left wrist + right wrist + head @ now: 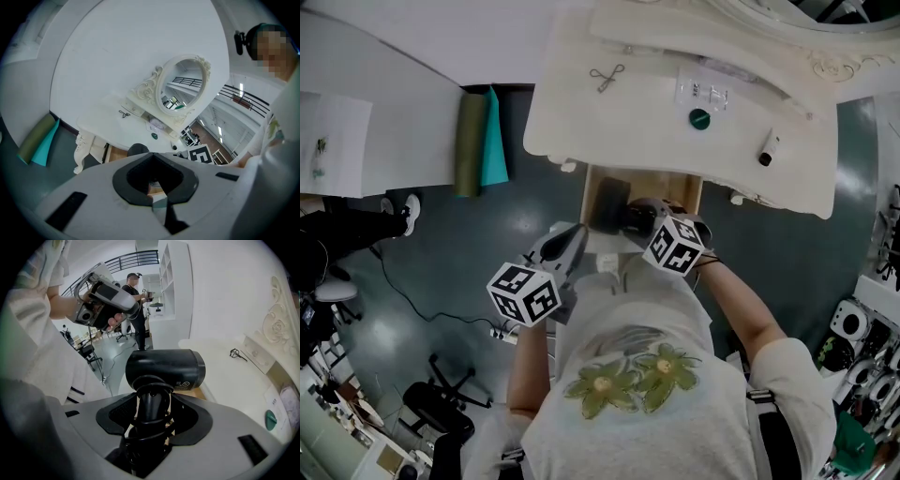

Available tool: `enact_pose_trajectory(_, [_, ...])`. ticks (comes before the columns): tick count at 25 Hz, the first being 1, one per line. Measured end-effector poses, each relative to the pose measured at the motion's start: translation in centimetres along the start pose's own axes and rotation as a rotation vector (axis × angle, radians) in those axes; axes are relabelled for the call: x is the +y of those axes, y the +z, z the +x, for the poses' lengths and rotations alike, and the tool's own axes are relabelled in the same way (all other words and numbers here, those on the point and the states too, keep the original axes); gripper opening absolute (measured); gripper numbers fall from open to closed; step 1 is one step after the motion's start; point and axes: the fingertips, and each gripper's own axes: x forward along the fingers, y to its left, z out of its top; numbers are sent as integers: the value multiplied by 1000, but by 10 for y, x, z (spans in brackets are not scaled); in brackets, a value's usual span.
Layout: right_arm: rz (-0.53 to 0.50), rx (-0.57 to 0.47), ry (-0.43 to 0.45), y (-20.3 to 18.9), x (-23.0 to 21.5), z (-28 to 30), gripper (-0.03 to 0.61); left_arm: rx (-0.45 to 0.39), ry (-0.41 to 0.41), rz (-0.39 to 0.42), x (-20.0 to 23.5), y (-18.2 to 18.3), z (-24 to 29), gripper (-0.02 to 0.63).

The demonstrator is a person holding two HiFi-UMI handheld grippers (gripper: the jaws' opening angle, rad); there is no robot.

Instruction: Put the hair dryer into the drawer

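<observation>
The black hair dryer (pixel 164 369) stands between my right gripper's (pixel 151 413) jaws, held by its handle with the cord wound round it. In the head view the hair dryer (pixel 623 214) hangs over the open wooden drawer (pixel 598 178) under the white dressing table (pixel 581 122), with the right gripper (pixel 645 219) shut on it. My left gripper (pixel 577 232) hovers just left of the drawer's front, apart from the dryer. In the left gripper view the left gripper (pixel 157 187) looks shut and empty; the dryer's round end (pixel 137 150) shows beyond it.
On the table top lie a green round lid (pixel 700 118), a wire clip (pixel 607 75), a white box (pixel 703 92) and a small bottle (pixel 768 148). Rolled green and teal mats (pixel 481 141) stand left of the table. An oval mirror (pixel 183 89) backs it. Another person (pixel 136 310) stands behind.
</observation>
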Motion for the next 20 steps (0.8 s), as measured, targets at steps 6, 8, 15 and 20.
enact_pose_trajectory(6, [-5,11,6,-5,-2,6,219,4,2,-1,2,-1,0,8])
enact_pose_trajectory(8, [-3,12,8,-6,-2,7,219,5,3,-2,2,-1,-1,8])
enact_pose_trajectory(15, [-5,21,13,-10,-3,12,219,7,9,-7,5,-2,-2,8])
enact_pose_trajectory(20, [-6,29,18,-15,-4,18,219,11,9,-11,7,-5,-1,8])
